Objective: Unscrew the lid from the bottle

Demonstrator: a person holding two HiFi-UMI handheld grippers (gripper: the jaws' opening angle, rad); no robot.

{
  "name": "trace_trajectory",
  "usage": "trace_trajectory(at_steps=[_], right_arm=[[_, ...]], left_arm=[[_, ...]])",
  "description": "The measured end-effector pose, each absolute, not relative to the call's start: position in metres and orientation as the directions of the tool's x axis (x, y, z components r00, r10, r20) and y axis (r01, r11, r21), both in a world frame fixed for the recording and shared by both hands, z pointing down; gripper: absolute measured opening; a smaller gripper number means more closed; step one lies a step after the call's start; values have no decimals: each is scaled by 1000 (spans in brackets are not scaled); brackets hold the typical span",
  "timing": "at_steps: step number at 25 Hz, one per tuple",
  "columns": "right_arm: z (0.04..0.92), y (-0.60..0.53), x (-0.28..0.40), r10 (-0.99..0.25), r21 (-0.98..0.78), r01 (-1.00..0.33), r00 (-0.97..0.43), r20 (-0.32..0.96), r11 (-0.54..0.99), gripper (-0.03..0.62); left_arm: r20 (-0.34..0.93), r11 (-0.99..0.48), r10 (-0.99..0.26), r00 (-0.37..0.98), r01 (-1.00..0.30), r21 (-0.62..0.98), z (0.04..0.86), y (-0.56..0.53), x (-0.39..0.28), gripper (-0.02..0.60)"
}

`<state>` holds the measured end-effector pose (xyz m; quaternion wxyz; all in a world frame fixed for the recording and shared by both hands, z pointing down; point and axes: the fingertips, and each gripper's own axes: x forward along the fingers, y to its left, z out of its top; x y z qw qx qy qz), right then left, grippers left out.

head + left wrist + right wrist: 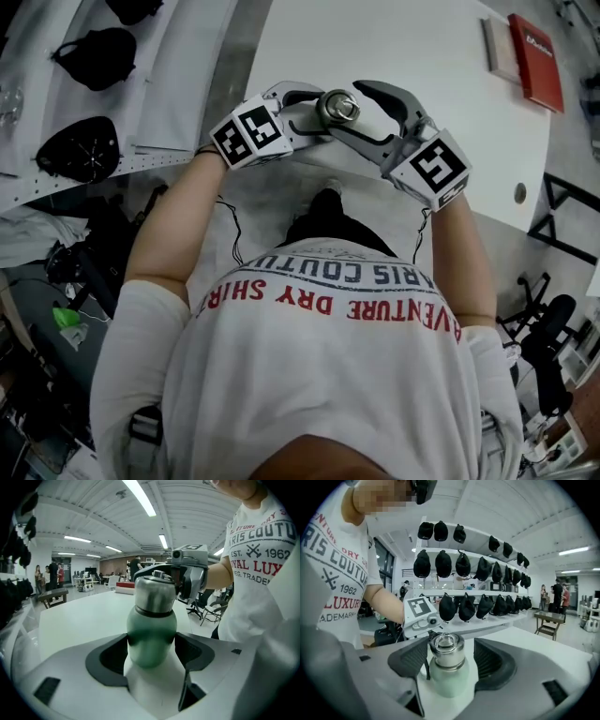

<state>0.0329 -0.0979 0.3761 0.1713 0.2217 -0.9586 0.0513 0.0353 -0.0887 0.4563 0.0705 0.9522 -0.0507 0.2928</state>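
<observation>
Left gripper (152, 651) jaws clamped on green bottle (151, 625); right gripper (450, 658) jaws spread apart around lid (446, 649), untouched; lid still seated, unscrewing outstanding.

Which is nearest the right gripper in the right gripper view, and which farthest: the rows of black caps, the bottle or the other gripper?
1. The bottle: in the centre, right between the jaws.
2. The left gripper: just behind the bottle, slightly to the left, holding it.
3. The black caps: hung in rows far behind, across the back.
</observation>
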Motion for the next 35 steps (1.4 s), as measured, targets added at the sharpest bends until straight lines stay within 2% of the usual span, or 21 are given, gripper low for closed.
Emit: trace_trajectory(at_steps=[6, 14, 27, 35], right_arm=[[379, -101, 40, -582, -13, -616, -751, 311, 788, 291], [384, -101, 38, -671, 0, -700, -685, 283, 714, 291], [386, -103, 29, -669, 5, -696, -689, 279, 718, 261], [386, -100, 28, -598, 10, -623, -745, 294, 782, 259]], left_arm=[[521, -948, -183, 834, -289, 129, 455, -89, 37, 330], [480, -911, -296, 826, -395, 117, 454, -90, 40, 330], [445, -887, -358, 821, -448, 113, 454, -89, 40, 330], [463, -915, -295, 836, -387, 115, 456, -87, 40, 328]])
